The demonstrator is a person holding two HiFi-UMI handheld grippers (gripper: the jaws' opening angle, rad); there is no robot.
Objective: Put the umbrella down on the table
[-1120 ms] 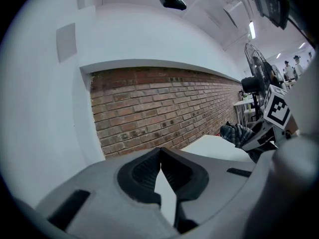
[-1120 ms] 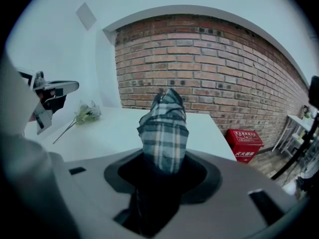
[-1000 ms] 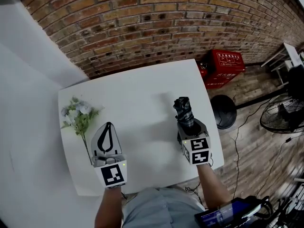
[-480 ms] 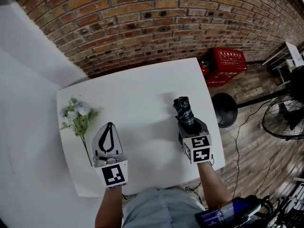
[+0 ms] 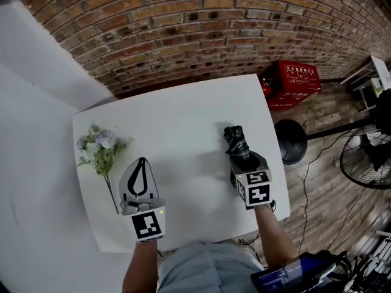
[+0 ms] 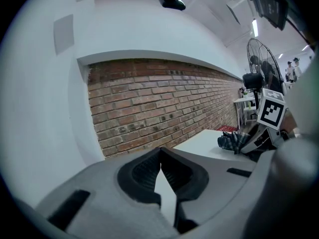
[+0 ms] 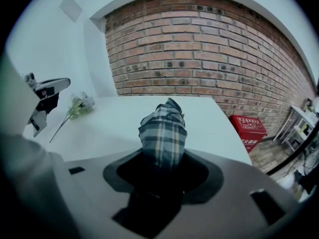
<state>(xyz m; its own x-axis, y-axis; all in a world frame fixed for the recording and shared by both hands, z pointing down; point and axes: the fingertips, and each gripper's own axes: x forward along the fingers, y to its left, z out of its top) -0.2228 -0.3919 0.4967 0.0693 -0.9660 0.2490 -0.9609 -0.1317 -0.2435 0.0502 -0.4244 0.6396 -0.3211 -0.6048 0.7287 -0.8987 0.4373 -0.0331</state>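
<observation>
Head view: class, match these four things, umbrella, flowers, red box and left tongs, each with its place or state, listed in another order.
Things:
1 umbrella
2 flowers
3 red box
4 left tongs

Places or states:
A shut, empty
B off the table, beyond its far right corner
C held in the right tongs
D lying on the table near its left edge

Pairs: 1-C, 2-D, 3-B, 4-A

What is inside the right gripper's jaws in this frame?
A folded plaid umbrella sits between the jaws of the right gripper, its fabric end sticking out above the white table. The rest of it is hidden in the dark gap between them.
</observation>
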